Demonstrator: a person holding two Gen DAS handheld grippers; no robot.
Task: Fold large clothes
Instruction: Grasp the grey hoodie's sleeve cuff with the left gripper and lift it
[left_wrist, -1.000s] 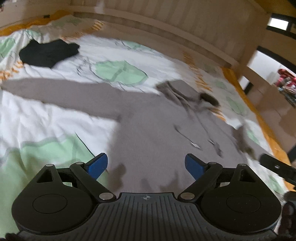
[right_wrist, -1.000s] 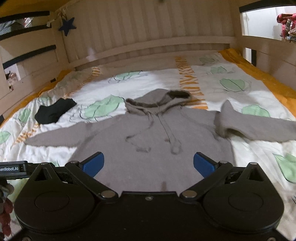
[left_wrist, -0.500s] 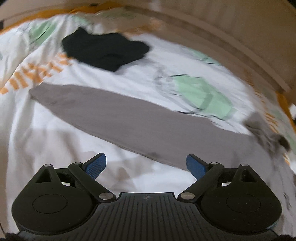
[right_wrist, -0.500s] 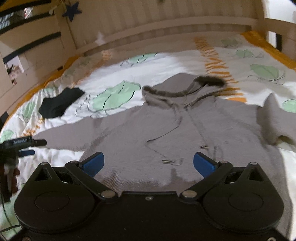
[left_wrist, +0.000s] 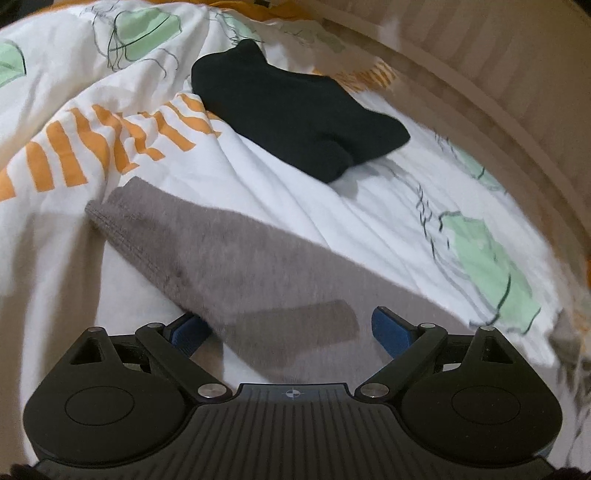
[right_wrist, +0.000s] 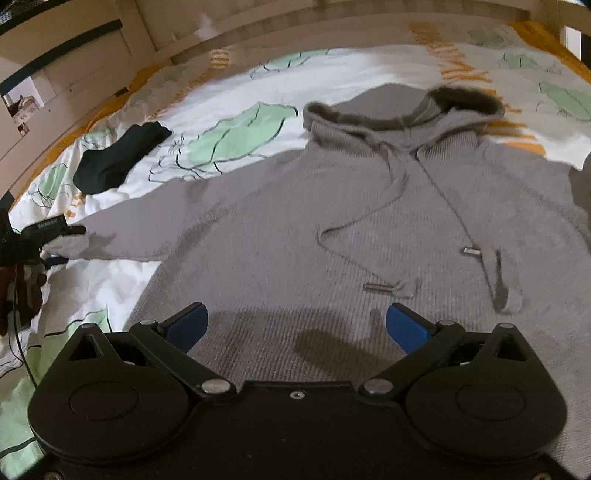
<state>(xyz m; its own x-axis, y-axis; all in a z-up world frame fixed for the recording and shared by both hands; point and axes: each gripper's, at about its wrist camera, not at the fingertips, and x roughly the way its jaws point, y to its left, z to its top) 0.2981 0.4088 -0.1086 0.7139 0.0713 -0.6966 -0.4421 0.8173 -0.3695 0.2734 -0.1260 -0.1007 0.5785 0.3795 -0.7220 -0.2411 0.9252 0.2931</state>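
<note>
Hoodie (right_wrist: 332, 221) lies flat on bed (left_wrist: 332, 206) for folding. Left gripper (left_wrist: 291, 328) fingers apart astride sleeve (left_wrist: 207, 251); right gripper (right_wrist: 295, 325) fingers apart, low centre, over hem.

A black folded garment (left_wrist: 295, 110) lies on the leaf-printed bedsheet (left_wrist: 369, 206), well ahead of the gripper, near the wooden bed rail (left_wrist: 498, 92).

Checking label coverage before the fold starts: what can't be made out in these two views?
- Hoodie's right sleeve: cut off by the right wrist view's right edge.
- Hoodie hem: hidden behind the right gripper body.
- Left gripper contact with the sleeve: the sleeve covers the left finger; grip cannot be told.
- Black garment: type unclear, bunched.
- Hood: motion blurred.
</note>
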